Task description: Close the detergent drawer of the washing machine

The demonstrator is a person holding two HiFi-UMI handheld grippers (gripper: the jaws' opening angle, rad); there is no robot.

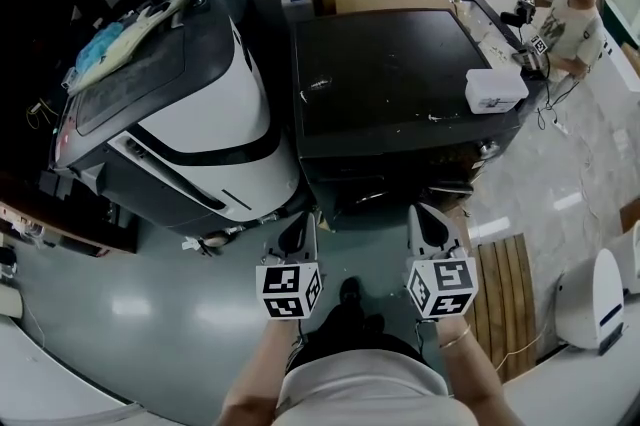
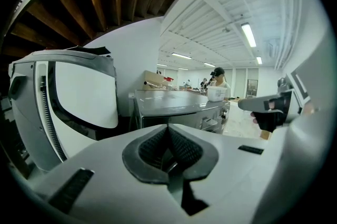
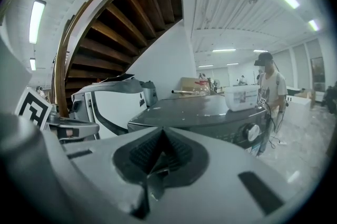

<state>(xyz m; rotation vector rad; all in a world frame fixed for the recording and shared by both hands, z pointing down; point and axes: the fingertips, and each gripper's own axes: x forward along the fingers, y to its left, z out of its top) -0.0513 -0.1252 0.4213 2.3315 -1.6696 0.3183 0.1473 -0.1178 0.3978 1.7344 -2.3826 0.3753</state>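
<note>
with my left gripper (image 1: 298,235) and right gripper (image 1: 431,225) pressed shut and empty, i'd push the detergent drawer (image 1: 450,186) straight in, slowly.

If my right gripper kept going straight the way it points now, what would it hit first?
The right gripper, jaws shut, would most likely meet the front of the washing machine, just under its top edge; nothing shows in between, though depth is unclear.
</note>
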